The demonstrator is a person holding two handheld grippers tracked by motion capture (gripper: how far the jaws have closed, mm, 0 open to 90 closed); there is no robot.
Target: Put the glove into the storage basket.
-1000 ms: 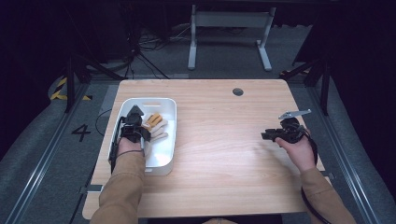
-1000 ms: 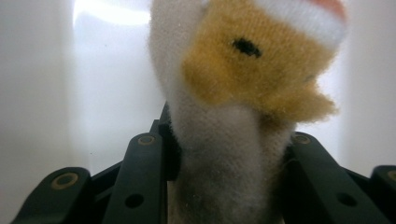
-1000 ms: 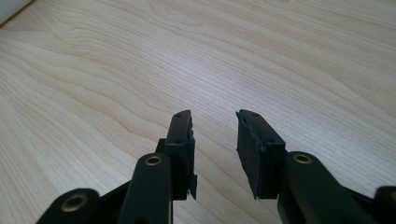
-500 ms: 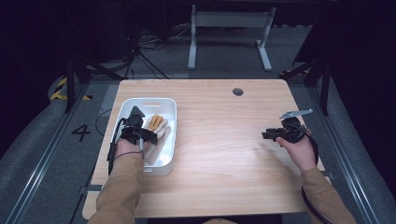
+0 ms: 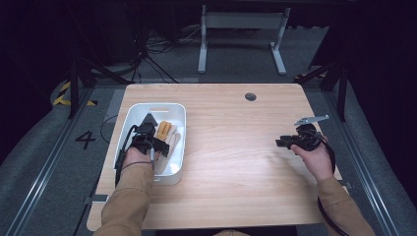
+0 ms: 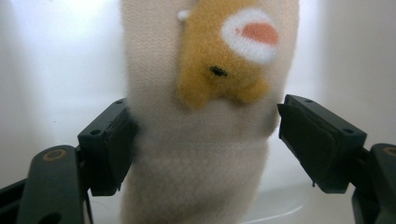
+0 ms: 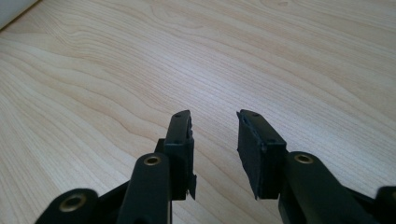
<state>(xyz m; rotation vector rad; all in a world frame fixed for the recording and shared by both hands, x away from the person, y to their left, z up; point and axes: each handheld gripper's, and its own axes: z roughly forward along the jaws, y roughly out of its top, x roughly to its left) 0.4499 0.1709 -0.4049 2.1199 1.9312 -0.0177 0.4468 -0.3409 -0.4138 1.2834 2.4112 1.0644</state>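
— Moved since a second ago? Opened out, left gripper [image 6: 205, 140]: jaws now wide, cream fuzzy sock with orange bear patch [image 6: 201, 116] loose between.

— Where? Inside white plastic tub [image 5: 129, 123] on pale wooden table [image 5: 236, 147], dark room around. Right gripper [image 7: 215, 130] parted, empty.

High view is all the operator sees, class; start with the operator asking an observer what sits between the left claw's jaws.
Observer: A cream sock with an orange animal patch lies between the jaws of the left claw.
Operator: Gripped?
Observer: No; the jaws have just been opening, and one pad stands clear of it.
Operator: And the other hand?
Observer: The right claw is open, nothing between its jaws, above bare table.
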